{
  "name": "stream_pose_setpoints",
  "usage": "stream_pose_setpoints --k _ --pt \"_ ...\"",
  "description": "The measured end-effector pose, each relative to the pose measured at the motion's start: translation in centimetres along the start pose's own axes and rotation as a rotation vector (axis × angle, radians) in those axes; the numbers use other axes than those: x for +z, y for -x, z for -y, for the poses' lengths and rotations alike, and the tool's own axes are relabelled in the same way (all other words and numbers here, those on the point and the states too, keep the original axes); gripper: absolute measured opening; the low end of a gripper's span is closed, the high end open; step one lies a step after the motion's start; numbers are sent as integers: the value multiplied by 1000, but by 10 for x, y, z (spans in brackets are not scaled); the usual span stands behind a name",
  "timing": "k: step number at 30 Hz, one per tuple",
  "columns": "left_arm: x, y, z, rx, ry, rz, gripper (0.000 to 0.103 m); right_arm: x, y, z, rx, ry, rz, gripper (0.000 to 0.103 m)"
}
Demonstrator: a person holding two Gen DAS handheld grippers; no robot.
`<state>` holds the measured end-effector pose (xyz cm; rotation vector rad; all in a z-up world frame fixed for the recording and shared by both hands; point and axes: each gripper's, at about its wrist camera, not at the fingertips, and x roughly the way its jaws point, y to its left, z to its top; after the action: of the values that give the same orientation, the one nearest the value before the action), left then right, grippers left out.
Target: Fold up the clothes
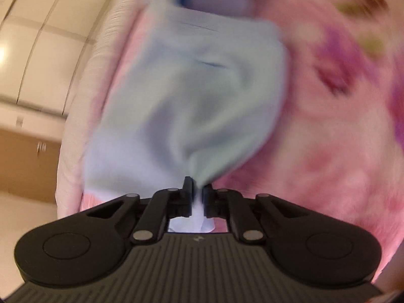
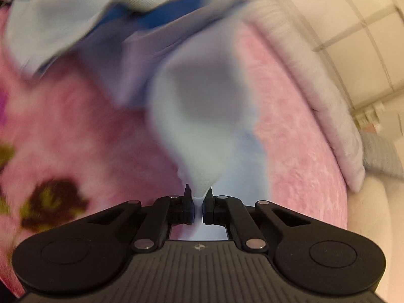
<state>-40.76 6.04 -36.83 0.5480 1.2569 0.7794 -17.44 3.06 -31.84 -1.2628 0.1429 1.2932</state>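
Left-wrist view, from left to right: pale wall panels (image 1: pixel 38 50) and a brown cabinet front (image 1: pixel 27 161) fill the left margin; next comes the off-white edge of the bedding (image 1: pixel 75 116), then the pink floral blanket (image 1: pixel 315 139) that covers the bed. The light-blue garment (image 1: pixel 192 96) lies on the blanket, its cloth drawn into a bunched point at the left gripper (image 1: pixel 197 189), whose 2 jaws are pressed together on a pinch of the fabric. A short tail of cloth hangs through behind the jaws.

Right-wrist view, from left to right: dark flower prints mark the blanket (image 2: pixel 75 126) at the left; the garment (image 2: pixel 202 106) runs from the upper left, where a darker blue band (image 2: pixel 174 12) shows, down to the right gripper (image 2: pixel 199 197). Its 2 jaws likewise pinch a gathered fold of the cloth. To the right lie a grey-white pillow (image 2: pixel 315 75) and the wall (image 2: pixel 358 38). Both views are motion-blurred.
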Motion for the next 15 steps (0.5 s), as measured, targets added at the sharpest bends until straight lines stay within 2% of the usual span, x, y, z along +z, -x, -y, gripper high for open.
stream_pose_setpoints --k 4,11,15 --pt "5 30 -68 61 182 47 4 9 23 65 -88 -175 74 2" --pt "11 81 -203 258 314 131 4 38 93 173 -201 -368 242 2" --pt "5 123 -264 348 405 185 4 56 141 221 -241 -451 338 2"
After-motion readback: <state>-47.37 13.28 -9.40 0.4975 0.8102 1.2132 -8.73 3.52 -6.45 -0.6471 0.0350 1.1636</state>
